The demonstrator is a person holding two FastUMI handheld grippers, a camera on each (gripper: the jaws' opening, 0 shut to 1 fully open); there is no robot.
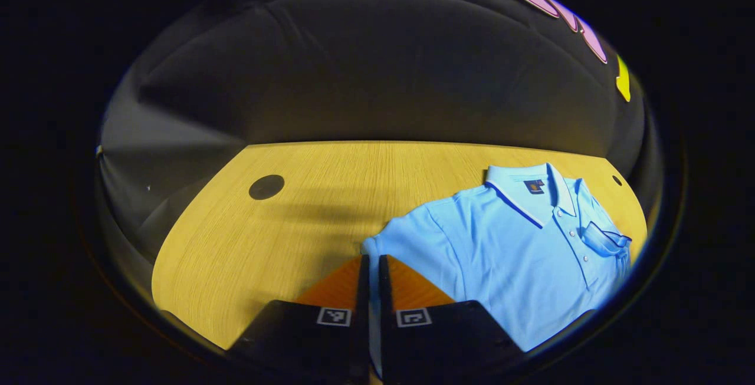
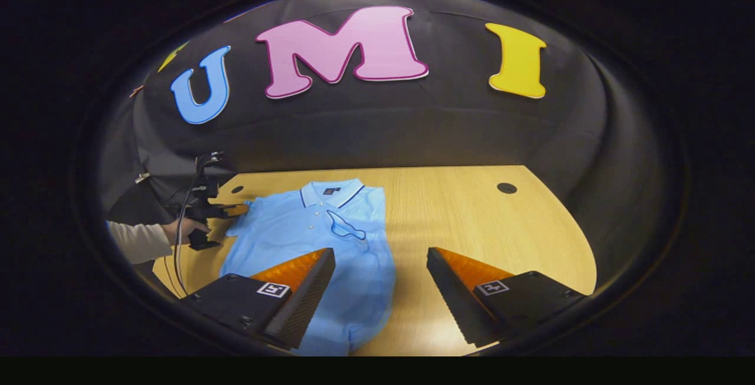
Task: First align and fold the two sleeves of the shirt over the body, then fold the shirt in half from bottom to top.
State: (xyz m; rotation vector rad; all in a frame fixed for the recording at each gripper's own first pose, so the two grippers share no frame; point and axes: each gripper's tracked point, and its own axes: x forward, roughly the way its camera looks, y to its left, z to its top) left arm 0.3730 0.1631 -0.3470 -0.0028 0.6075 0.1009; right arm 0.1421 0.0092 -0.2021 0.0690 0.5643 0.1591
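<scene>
Two grippers are working: the left gripper (image 1: 370,264) is pinching the shirt (image 1: 513,249) sleeve, collar pointing away; the right gripper (image 2: 380,267) is hovering unclenched above the lengthwise body.

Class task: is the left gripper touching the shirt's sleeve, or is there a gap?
Touching. In the left gripper view, the left gripper is shut on the sleeve edge of the shirt.

shirt (image 2: 307,229) ahead of the right claw (image 2: 380,264) looks like soft matt knit cloth, tabletop (image 2: 472,220) under it is smooth wood-grain with a slight sheen, booth wall (image 2: 377,131) behind is matt cloth.
</scene>
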